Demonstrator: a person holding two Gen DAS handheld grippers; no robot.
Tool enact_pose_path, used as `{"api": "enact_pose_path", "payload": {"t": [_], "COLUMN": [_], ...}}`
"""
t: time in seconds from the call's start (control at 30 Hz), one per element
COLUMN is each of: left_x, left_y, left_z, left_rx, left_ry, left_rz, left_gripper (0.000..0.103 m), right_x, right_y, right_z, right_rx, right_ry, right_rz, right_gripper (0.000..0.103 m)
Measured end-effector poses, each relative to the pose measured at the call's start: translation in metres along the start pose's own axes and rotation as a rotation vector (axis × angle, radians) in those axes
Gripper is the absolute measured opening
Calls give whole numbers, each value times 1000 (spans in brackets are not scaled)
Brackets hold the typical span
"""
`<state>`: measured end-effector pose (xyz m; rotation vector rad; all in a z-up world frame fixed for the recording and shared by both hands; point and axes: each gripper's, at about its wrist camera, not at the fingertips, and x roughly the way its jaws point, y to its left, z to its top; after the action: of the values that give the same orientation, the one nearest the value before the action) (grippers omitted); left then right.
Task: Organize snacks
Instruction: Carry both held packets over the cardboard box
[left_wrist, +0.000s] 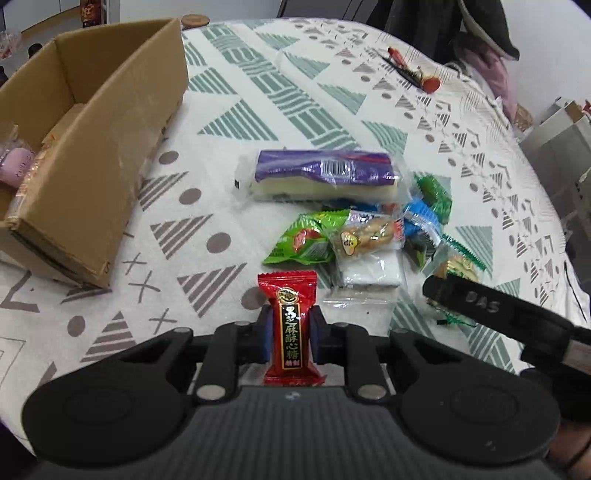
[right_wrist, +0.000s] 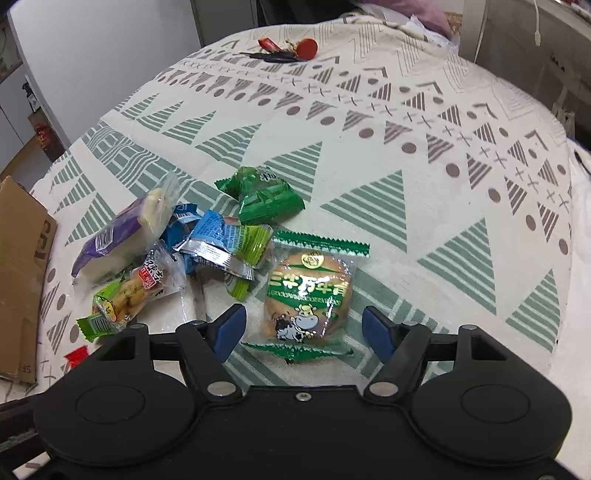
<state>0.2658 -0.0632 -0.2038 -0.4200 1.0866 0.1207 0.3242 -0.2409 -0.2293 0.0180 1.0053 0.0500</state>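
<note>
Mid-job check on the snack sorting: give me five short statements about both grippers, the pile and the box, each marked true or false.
1. The left gripper is shut on the red candy. True.
2. The right gripper is clamped on the round cow-print cake. False: its jaws stand open on either side of the cake, not touching it.
3. The cardboard box holds nothing. False: a pink packet shows inside it.
4. The purple-wrapped bar lies on the tablecloth outside the box. True.
5. The red candy is held upright. True.
</note>
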Motion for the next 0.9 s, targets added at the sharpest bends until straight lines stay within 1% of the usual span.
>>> {"api": "enact_pose_path", "payload": {"t": [0.03, 0.07, 0.13, 0.17, 0.3, 0.5, 0.9], "left_x": [-3, -5, -12, -16, -35, -65, -120], "left_y": [1, 1, 1, 2, 2, 4, 11], "left_z": [0, -1, -1, 0, 0, -7, -17], "left_rx": [-1, 1, 13, 15, 18, 20, 32], "left_ry": [-5, -8, -20, -26, -58, -109, -188], "left_rz": [-3, -8, -4, -2, -4, -18, -32], "left_gripper": [19, 19, 19, 19, 19, 19, 19], "right_x": [1, 3, 0, -2, -16, -43, -90], "right_y": [2, 3, 6, 7, 1, 1, 14], "right_z": [0, -1, -6, -7, -10, -17, -30], "right_rx": [-10, -22, -55, -64, -20, -17, -12], "right_ry": [5, 18, 12, 13, 17, -36, -102], "right_rz": [1, 4, -11, -13, 31, 59, 167], "right_gripper": [57, 54, 47, 46, 45, 44, 44]}}
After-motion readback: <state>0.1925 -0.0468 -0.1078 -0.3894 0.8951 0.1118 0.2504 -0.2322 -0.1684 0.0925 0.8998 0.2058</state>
